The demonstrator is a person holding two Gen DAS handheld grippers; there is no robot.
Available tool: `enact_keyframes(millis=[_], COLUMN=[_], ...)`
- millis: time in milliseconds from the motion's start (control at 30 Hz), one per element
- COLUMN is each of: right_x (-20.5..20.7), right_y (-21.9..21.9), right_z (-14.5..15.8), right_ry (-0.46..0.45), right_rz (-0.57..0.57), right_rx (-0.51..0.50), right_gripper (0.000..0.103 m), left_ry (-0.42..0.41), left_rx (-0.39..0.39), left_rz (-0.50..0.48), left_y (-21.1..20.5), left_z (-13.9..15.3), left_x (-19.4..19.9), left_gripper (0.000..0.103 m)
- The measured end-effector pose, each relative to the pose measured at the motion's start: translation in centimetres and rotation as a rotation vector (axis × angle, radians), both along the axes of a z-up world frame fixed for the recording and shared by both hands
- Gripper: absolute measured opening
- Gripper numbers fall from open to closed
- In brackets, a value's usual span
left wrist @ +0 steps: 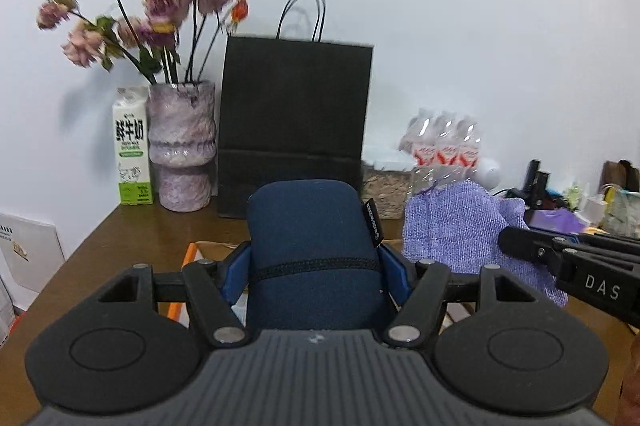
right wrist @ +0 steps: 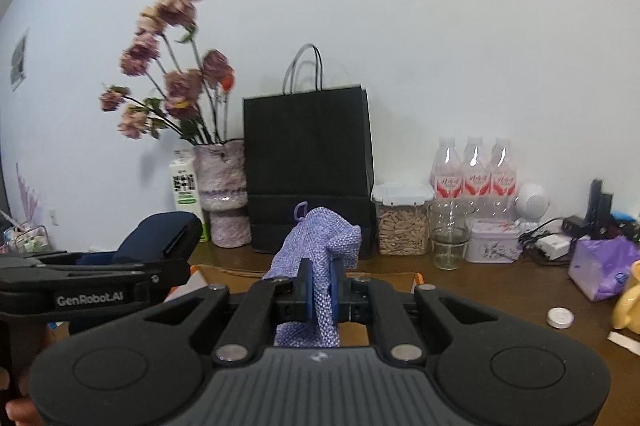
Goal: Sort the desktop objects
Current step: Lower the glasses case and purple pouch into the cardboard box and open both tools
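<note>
left gripper (left wrist: 316, 262) clamping navy pouch (left wrist: 312, 250); right gripper (right wrist: 320, 290) pinching purple cloth (right wrist: 320, 246)

The left gripper (left wrist: 316, 262) is matt black plastic with small bright metal pins at its joints, and its blue fingers (left wrist: 394, 276) press on a navy pouch (left wrist: 308, 246) of soft, dull cloth with a corded seam. The right gripper (right wrist: 320, 290), of the same matt plastic, pinches a lilac cloth (right wrist: 320, 246) with a coarse, knobbly weave. The table (right wrist: 480, 290) looks like brown wood with a low sheen. At the centre stands a matt black paper bag (right wrist: 308, 162); left of it, a mottled glossy vase (right wrist: 224, 194). To the right, clear plastic bottles (right wrist: 474, 170) and a glass tumbler (right wrist: 450, 234) shine.
</note>
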State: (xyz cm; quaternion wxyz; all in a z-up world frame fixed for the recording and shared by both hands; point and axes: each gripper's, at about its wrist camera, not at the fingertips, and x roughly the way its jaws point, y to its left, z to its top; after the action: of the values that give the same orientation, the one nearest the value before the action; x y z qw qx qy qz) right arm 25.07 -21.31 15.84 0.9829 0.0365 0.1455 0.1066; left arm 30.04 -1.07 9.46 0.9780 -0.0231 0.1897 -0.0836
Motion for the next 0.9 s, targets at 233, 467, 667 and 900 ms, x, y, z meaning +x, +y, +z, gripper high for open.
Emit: enact_keyframes(millis=[233, 467, 667, 900], right_x=[8.2, 11.3, 12.1, 11.3], right_y=[0.0, -1.0, -0.7, -0.1], right_z=[-2.7, -5.9, -7.4, -6.6], right_ry=[0.106, 0.225, 0.296, 0.257], right_rz=[0.01, 0.03, 0.015, -0.045], right_rx=[0.018, 0.043, -0.002, -0.085], right_gripper=[0.007, 0.007, 0.023, 0.096], left_ry=[0.077, 0.146, 0.198, 0.102], left_rx=[0.039, 0.064, 0.085, 0.186], left_rz=[0.032, 0.038, 0.044, 0.125], left_y=[-1.0, -1.9, -2.2, -2.6], left_z=[-2.9, -4.6, -5.3, -4.5], left_x=[6.4, 9.1, 10.0, 8.4], left_gripper=[0.068, 0.068, 0.079, 0.103])
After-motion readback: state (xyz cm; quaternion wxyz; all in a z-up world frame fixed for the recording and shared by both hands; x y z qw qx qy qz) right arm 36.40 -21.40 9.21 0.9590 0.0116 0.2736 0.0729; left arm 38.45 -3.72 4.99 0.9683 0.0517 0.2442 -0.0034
